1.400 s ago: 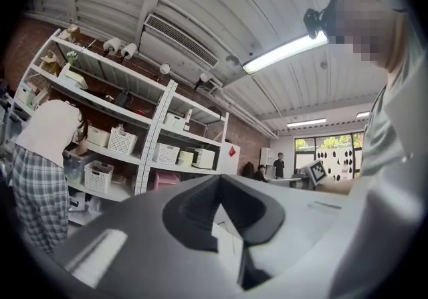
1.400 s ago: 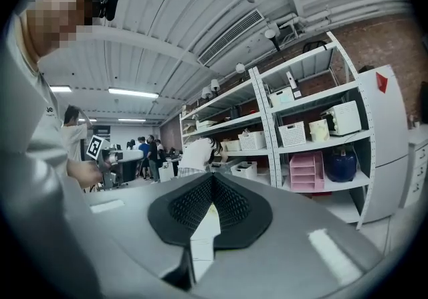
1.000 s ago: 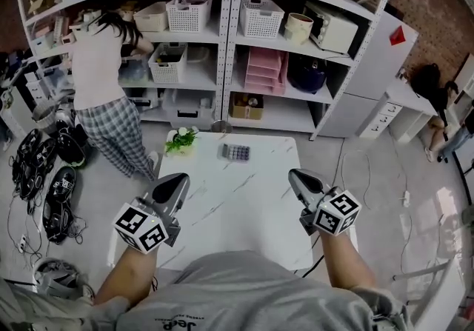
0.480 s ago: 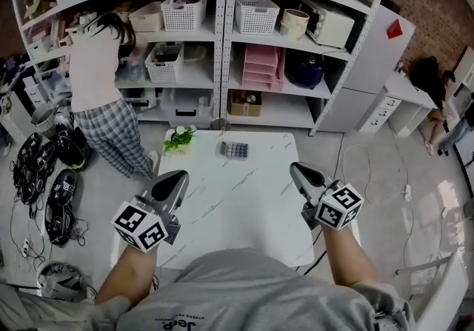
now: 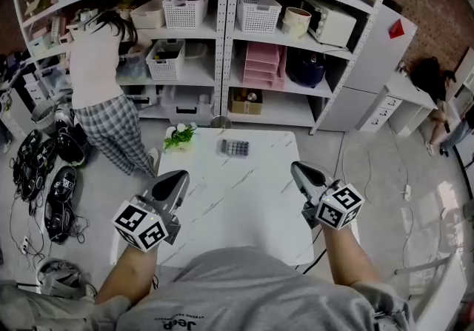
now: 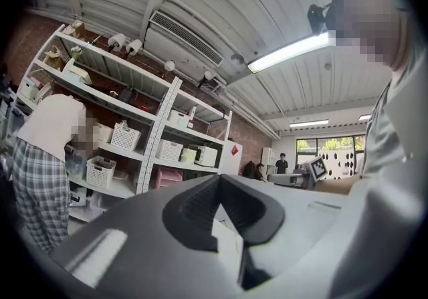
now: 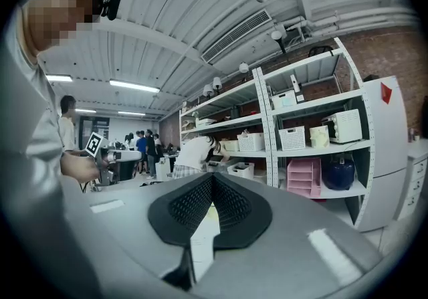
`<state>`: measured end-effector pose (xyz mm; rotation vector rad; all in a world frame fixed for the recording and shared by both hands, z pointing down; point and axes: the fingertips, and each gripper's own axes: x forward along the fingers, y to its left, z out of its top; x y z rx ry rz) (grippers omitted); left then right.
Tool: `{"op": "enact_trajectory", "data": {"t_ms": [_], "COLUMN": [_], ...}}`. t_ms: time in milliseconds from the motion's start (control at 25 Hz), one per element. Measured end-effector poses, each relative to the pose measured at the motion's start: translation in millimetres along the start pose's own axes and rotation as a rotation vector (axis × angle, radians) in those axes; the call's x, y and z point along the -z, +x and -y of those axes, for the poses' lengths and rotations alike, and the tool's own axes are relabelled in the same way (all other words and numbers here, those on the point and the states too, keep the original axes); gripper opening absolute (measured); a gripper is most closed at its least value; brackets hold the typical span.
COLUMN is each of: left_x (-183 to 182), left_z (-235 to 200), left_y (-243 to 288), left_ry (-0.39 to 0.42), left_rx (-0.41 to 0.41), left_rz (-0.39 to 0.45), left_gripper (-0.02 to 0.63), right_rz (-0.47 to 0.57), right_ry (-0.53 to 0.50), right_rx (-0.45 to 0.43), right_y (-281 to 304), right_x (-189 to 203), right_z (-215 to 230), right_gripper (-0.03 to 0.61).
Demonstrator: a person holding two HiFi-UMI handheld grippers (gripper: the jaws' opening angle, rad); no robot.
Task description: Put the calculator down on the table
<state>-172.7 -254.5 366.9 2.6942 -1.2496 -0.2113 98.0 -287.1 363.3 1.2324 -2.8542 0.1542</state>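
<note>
A dark calculator (image 5: pixel 235 149) lies flat near the far edge of the white marble table (image 5: pixel 244 211), with neither gripper touching it. My left gripper (image 5: pixel 178 176) hovers over the table's near left side, jaws together and empty; the left gripper view shows its tips (image 6: pixel 217 178) meeting with nothing between. Over the near right edge is my right gripper (image 5: pixel 296 169), also shut and empty, its tips (image 7: pixel 212 176) touching in the right gripper view. Both point level toward the far end, well short of the calculator.
A small potted plant (image 5: pixel 180 138) stands at the table's far left corner. Behind the table are white shelves (image 5: pixel 229 41) with baskets and appliances. A person (image 5: pixel 100 92) stands at the shelves on the left. Cables and gear (image 5: pixel 52 181) litter the floor to the left.
</note>
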Motion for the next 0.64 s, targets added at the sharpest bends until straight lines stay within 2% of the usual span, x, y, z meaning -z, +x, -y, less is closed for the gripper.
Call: {"op": "enact_trajectory", "data": {"t_ms": [640], "left_x": [2.3], "left_z": [-0.1], "left_y": [-0.8], "left_ry": [-0.021], "left_rx": [-0.009], "left_rz": [-0.012], "left_gripper": [0.061], "right_rz": [0.000], "right_ry": [0.002], "right_rx": [-0.007], "right_y": [2.6], "right_x": [0.2], "right_z": [-0.4], "right_gripper": [0.002]}}
